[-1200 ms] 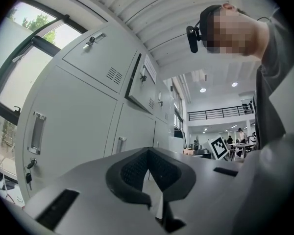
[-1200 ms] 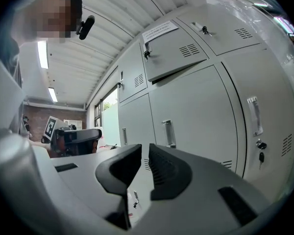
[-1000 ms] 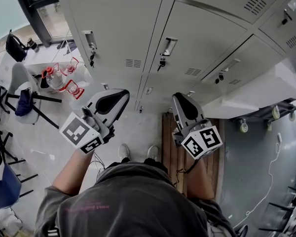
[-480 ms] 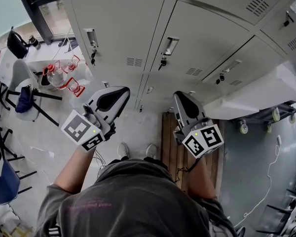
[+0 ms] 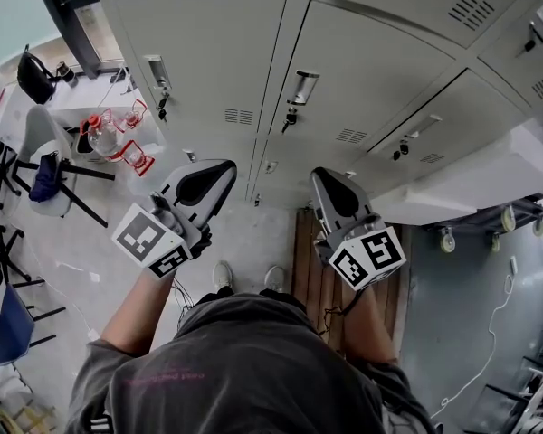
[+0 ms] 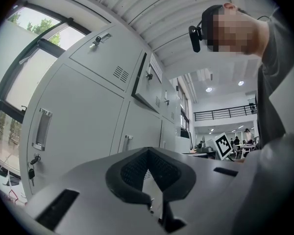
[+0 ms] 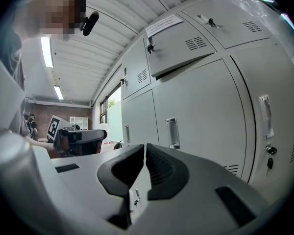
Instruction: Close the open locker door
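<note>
Grey metal lockers (image 5: 208,43) fill the top of the head view, from 10 o'clock round to 2 o'clock. A person stands in front of them and holds out 2 grippers. The left gripper (image 5: 223,172) is at 9 o'clock from the right gripper (image 5: 319,178). The 2 are near each other but apart. Neither one touches a locker.

The left gripper's jaws are pressed together at the tips, with nothing in them. The right gripper's jaws have just been closing. Now they sit together with only a thin slit, and nothing is in them either.

The open locker door (image 7: 179,48) is in the upper row. In the right gripper view it is at 12 o'clock above the jaws. It sticks out from the doors beside it and has a white paper (image 7: 164,23) on it. In the left gripper view it is also near 12 o'clock, with its dark edge standing out.

Below the grippers, at 6 o'clock, are 2 pale shoes (image 5: 222,277). Brown wood boards (image 5: 312,269) lie at 3 o'clock from them. A bottle (image 5: 98,138) with a red top stands far off at 9 o'clock.
</note>
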Motion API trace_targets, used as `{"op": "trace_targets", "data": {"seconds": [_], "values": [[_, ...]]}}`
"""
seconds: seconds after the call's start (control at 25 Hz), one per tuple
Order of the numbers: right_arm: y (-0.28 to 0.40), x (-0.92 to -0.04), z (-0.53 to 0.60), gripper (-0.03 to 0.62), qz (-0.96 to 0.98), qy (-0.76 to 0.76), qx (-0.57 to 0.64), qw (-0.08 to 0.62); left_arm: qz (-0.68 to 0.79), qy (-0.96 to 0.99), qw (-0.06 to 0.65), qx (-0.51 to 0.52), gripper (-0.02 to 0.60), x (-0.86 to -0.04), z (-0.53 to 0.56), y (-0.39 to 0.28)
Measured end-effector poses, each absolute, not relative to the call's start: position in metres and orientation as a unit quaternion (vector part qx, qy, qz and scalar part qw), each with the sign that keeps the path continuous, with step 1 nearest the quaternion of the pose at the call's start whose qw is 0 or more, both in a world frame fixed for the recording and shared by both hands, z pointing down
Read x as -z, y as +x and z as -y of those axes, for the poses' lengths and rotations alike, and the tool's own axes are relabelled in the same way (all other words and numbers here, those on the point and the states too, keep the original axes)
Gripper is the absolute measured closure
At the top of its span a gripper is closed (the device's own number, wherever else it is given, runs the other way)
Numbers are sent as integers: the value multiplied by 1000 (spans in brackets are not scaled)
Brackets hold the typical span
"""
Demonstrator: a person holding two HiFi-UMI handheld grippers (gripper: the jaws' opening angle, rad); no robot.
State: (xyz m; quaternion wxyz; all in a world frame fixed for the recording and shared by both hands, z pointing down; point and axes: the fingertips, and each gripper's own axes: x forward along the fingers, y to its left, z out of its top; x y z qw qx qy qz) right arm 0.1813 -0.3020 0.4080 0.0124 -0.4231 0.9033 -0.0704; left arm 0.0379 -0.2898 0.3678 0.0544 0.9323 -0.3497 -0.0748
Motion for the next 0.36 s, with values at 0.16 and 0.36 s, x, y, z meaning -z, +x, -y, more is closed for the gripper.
{"op": "trace_targets", "data": {"seconds": [0.16, 0.36], "values": [[187, -413, 306, 565, -906, -416, 77, 13, 355, 931, 55, 71, 574, -370, 293, 45], [194, -413, 311, 565, -909, -409, 77, 14, 358, 930, 55, 69, 574, -371, 296, 55]]}}
